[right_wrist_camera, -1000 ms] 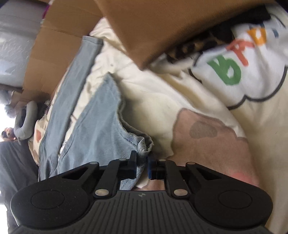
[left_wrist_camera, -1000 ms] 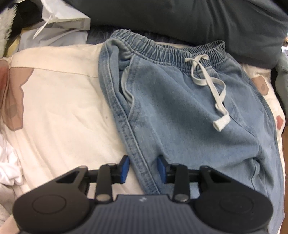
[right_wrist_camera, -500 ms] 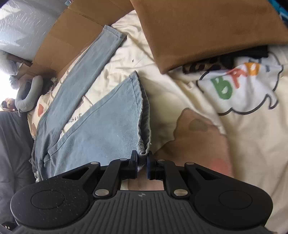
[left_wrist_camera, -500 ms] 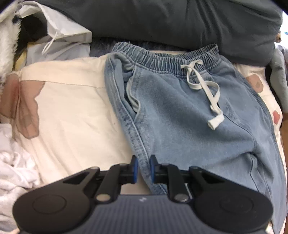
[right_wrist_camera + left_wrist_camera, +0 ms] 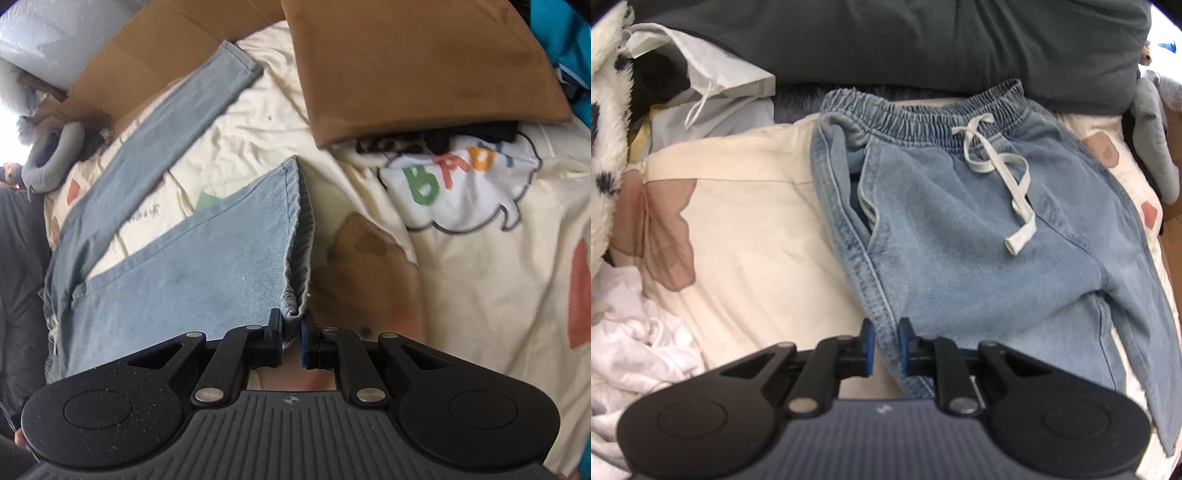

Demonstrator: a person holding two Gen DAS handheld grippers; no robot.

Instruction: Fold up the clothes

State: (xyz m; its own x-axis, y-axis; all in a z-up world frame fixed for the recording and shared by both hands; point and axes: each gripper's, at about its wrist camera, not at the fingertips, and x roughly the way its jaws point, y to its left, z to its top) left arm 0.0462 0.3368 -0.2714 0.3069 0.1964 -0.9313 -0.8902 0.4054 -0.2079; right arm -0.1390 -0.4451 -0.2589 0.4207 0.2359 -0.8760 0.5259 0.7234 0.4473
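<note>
left tongs (image 5: 885, 345) newly closed on jeans (image 5: 960, 236) side seam

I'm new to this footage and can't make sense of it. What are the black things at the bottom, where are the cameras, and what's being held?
Each black shape is a hand-held gripper carried by a person, with a camera looking along its fingers. One picture comes from the left hand-held gripper, shut on the side seam of light blue jeans lying on a cream bedsheet. The other comes from the right hand-held gripper, shut on a leg hem of the jeans. A brown cushion lies beyond.
</note>
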